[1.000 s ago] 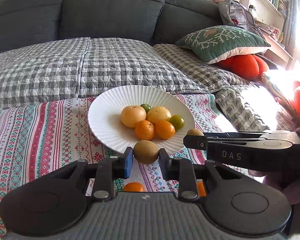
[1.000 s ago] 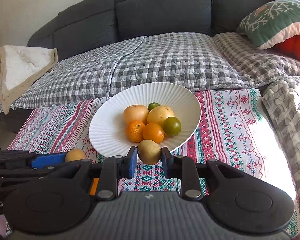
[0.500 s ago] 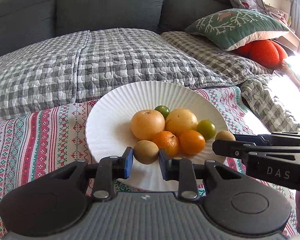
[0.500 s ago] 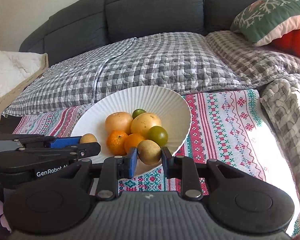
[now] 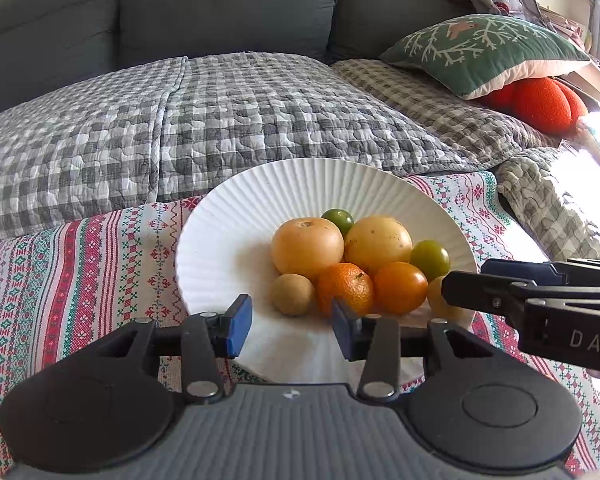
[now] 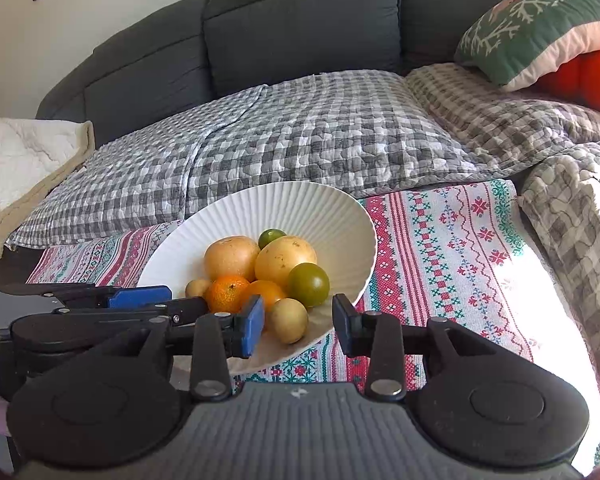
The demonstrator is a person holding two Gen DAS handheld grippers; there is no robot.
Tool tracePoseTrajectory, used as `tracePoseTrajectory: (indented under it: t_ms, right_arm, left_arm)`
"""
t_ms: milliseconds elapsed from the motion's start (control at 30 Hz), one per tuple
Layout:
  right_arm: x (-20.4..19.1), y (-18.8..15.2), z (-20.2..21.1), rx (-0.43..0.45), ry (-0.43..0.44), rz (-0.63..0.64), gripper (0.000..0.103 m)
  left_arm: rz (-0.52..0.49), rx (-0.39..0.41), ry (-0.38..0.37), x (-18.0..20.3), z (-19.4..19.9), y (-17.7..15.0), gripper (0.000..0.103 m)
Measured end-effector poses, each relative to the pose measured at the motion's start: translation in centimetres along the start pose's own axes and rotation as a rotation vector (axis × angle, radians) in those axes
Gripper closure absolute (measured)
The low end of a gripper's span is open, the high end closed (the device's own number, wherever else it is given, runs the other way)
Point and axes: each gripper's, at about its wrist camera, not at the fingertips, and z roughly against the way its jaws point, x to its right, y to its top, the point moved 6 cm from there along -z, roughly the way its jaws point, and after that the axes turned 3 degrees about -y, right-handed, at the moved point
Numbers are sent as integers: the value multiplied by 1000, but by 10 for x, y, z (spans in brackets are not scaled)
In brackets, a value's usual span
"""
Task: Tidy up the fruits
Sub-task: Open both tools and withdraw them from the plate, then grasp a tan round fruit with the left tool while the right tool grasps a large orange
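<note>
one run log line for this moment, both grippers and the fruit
left gripper: open, kiwi on plate | right gripper: open, second kiwi on plate | held: none

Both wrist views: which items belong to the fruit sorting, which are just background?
Job:
white plate
two yellow-orange fruits
two small oranges
two green fruits
two brownish fruits
left gripper, open
right gripper, open

Background:
patterned cloth
checked quilt
sofa
green cushion
orange cushion
</note>
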Motion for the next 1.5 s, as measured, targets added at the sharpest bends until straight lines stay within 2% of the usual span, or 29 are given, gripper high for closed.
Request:
tracePoseTrajectory:
  t_ms: [100, 167, 233, 333, 733, 1167, 1400, 1500]
  right_arm:
    - [0, 1, 3, 0, -13, 2, 54]
    - [0, 2, 6, 0, -15, 1, 50]
    - [0, 3, 9, -1, -15, 5, 45]
    - [0, 3, 12, -5, -22, 7, 41]
    - [-3, -2, 36, -16, -33, 27, 29]
    - [-12, -19, 67, -43, -24, 96, 19]
    - [-13, -29, 82, -43, -12, 125, 10]
    - [-10, -37, 84, -45, -19, 139, 8]
  left_arm:
    - [-10, 19, 3, 0, 6, 1, 39]
    - [-23, 27, 8, 1, 10, 1, 35]
    - [-32, 32, 10, 2, 14, 1, 26]
    - [-42, 45, 15, 3, 23, -1, 20]
    - [-28, 36, 45, -1, 63, -22, 9]
    - [-6, -9, 49, -1, 100, -57, 5]
    - [35, -15, 38, -8, 108, -80, 5]
    - [23, -6, 36, -9, 114, -88, 5]
